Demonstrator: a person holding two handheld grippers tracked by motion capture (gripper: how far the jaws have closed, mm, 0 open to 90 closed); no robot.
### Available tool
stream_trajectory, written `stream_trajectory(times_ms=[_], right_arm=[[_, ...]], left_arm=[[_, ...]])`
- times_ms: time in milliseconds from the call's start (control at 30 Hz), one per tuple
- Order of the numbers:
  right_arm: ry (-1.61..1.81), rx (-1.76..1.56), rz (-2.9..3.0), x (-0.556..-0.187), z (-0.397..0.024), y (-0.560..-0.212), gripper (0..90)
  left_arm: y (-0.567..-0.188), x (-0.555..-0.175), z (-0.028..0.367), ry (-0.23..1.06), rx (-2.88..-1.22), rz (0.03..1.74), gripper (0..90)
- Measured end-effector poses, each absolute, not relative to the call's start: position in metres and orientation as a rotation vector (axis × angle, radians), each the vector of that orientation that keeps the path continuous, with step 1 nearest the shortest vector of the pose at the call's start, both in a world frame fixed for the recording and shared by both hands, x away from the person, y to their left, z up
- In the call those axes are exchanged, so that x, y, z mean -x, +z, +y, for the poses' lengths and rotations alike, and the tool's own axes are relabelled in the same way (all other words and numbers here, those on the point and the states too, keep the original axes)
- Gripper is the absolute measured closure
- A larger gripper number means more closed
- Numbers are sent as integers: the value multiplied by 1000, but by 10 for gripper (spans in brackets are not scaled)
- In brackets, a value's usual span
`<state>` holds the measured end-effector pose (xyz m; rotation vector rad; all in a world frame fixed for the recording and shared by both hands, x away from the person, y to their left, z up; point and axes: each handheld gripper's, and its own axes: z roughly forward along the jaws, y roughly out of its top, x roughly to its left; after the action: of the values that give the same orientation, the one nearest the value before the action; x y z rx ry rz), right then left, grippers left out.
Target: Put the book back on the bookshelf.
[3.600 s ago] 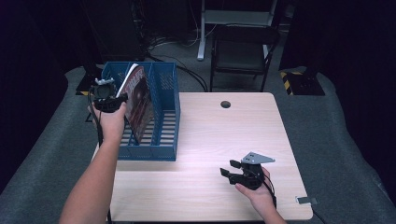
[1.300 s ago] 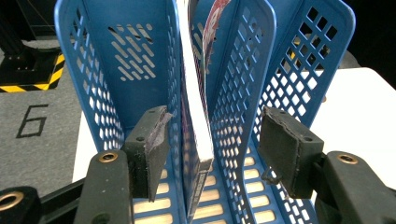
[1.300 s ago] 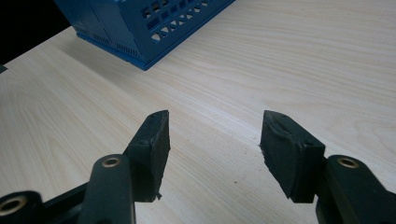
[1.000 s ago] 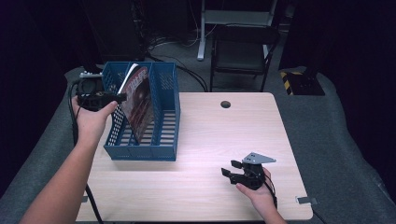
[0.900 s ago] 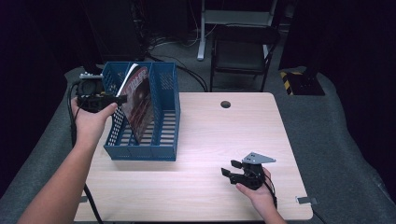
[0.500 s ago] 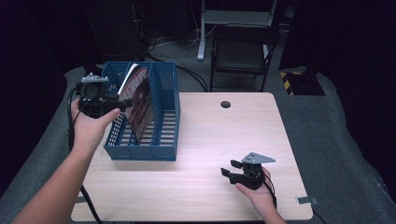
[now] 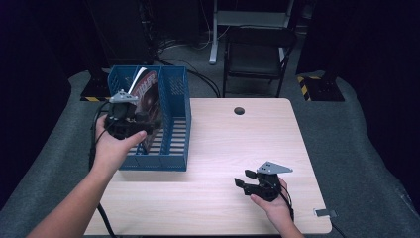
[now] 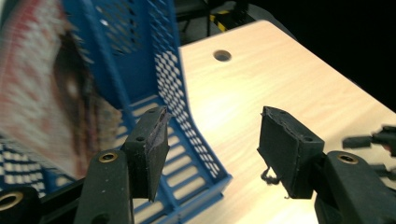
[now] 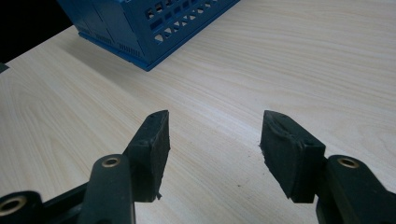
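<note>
The left tool point(image 7: 130, 126) hangs over the blue file rack point(image 7: 174, 124) with its jaws apart and nothing between them. The magazine point(image 7: 148, 96) stands tilted in the rack's left compartment, just left of the tool's left jaw in the left gripper view point(image 8: 42, 88). The step in hand looks like seating or straightening that magazine — so bring the tool in from the open side and close on the free edge, not on the rack's divider wall. Keep the push gentle, since the rack could slide on the surface point(image 7: 237, 148). The right tool point(image 7: 250, 184) rests low near the surface's front — jaws apart, empty, well away from the rack.
</note>
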<state>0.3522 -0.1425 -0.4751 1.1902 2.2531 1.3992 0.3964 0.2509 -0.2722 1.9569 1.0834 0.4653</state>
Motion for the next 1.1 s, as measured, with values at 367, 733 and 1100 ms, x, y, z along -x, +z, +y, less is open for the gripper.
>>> stream_trajectory(times_ms=[367, 733, 1100], right_arm=[[1408, -1180, 2252, -353, -143, -475, 420], [1404, -1179, 2250, -353, -143, -474, 419], [1403, -1176, 2245, -353, -144, -473, 420]], left_arm=[[-325, -379, 221, 382, -2039, 953, 425], [-381, -369, 204, 310, -2034, 935, 426], [-427, -355, 187, 283, -2085, 902, 425]])
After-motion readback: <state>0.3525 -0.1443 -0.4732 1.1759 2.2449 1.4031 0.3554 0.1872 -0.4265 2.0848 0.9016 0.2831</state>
